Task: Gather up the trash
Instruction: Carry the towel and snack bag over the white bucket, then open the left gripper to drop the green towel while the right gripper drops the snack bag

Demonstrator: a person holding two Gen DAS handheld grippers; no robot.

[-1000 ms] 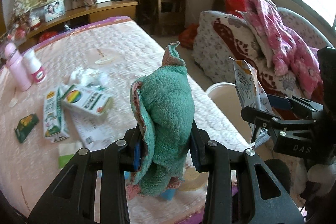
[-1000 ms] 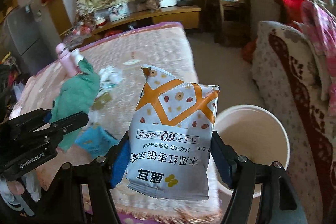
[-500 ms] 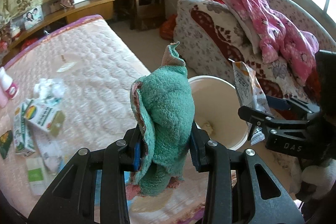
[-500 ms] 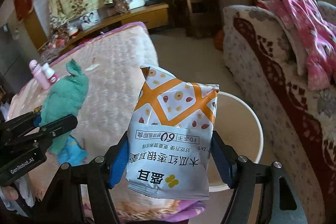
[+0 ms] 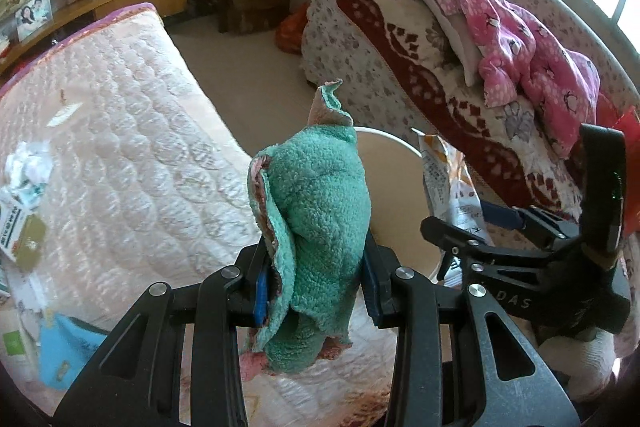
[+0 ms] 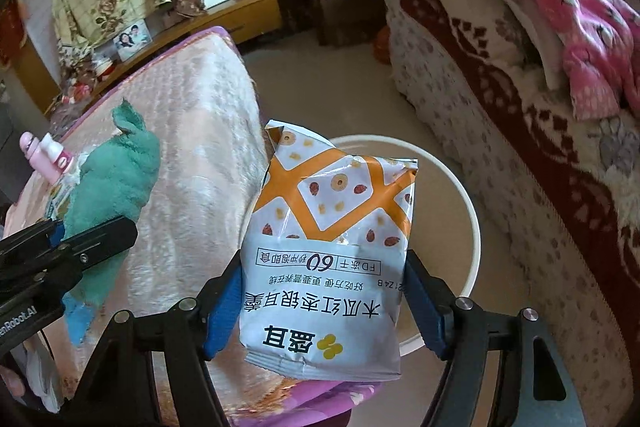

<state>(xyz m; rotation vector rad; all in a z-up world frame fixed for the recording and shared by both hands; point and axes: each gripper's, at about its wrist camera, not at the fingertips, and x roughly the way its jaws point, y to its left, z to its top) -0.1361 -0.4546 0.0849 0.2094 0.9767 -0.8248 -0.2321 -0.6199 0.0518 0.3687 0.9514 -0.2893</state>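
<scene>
Left tongs [image 5: 316, 287] clamped on a fluffy green cloth [image 5: 316, 239], right tongs [image 6: 324, 297] gripping an orange-and-white snack bag [image 6: 328, 255], the round white bucket [image 6: 468, 211] at two o'clock; released early, either could land on the bed [image 5: 132, 163].

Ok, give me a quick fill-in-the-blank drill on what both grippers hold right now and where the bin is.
1. The left gripper is shut on a green ____.
2. The right gripper holds a snack ____ with an orange pattern.
3. The white bucket stands on the floor between the sofa and the ____.

Missing words: cloth; packet; bed
</scene>
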